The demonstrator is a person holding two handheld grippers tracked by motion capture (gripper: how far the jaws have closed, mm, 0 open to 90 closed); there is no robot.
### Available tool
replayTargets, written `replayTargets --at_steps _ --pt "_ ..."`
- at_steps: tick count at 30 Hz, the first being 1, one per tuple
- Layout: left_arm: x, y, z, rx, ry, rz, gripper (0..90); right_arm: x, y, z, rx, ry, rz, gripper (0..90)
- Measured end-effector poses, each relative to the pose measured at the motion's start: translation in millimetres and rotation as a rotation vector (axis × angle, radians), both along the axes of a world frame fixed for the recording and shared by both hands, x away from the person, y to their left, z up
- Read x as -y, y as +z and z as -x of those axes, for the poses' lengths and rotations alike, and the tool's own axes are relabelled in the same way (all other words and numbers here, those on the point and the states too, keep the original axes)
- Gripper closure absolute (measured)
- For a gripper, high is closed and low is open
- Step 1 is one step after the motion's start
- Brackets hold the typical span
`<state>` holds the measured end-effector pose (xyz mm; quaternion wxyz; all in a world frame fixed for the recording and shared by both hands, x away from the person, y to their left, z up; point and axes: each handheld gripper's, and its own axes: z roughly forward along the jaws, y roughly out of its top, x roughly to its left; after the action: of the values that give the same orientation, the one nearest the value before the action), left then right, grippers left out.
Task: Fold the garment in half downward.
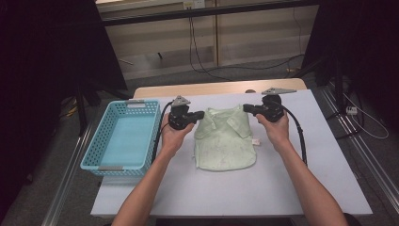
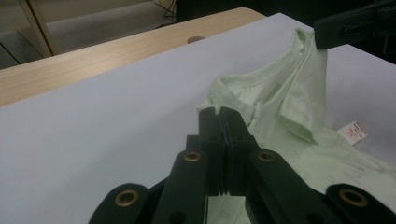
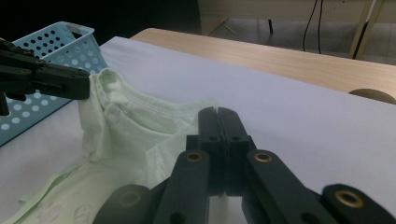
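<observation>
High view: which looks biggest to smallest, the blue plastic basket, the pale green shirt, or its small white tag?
1. Blue perforated plastic basket, slightly larger.
2. Pale green cotton shirt, nearly as large.
3. Small white tag, far the smallest.

The white rectangular table sheet (image 1: pixel 235 188) is lit evenly from above, and it is the brightest surface in the high view. Around that sheet the room is left dim, and the upper corners are lost in black. Only soft, faint shadows are cast beside the pale green cotton shirt (image 1: pixel 226 139). No glare is seen. In both gripper views the near black jaws are slightly blurred, and a greenish, grainy cast is noticed.
</observation>
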<state>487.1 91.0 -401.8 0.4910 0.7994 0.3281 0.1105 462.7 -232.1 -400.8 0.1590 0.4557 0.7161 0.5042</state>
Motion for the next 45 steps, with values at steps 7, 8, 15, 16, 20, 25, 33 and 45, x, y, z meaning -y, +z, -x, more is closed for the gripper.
replayTargets --at_steps 7,8,15,16,20,25,33,45 --pt "-2.0 -1.0 8.0 0.002 -0.008 0.011 88.6 -0.6 1.7 8.7 0.008 0.018 0.005 90.0" --pt "-2.0 -1.2 9.0 0.0 -0.01 0.01 88.6 -1.2 2.3 10.1 0.009 0.021 0.006 90.0" --pt "-5.6 -1.8 19.7 -0.01 -0.016 0.022 88.5 -4.8 3.5 18.8 0.02 0.044 0.026 90.0" --pt "-5.2 -2.4 21.0 -0.01 -0.018 0.022 88.5 -4.6 2.7 20.0 0.019 0.048 0.025 90.0" --pt "-4.3 -3.3 26.9 0.0 -0.036 0.006 88.5 -3.3 2.3 23.4 0.019 0.052 0.024 90.0" --pt "-3.2 -1.9 32.9 0.006 -0.052 -0.005 88.5 -3.6 2.1 28.5 0.018 0.063 0.025 90.0" --pt "-4.2 -2.5 39.8 0.003 -0.071 -0.016 88.6 -7.0 0.7 36.7 0.019 0.09 0.023 90.0" --pt "-4.0 -5.1 50.4 -0.004 -0.113 -0.043 88.6 -13.4 -1.0 46.0 0.009 0.125 0.048 90.0"
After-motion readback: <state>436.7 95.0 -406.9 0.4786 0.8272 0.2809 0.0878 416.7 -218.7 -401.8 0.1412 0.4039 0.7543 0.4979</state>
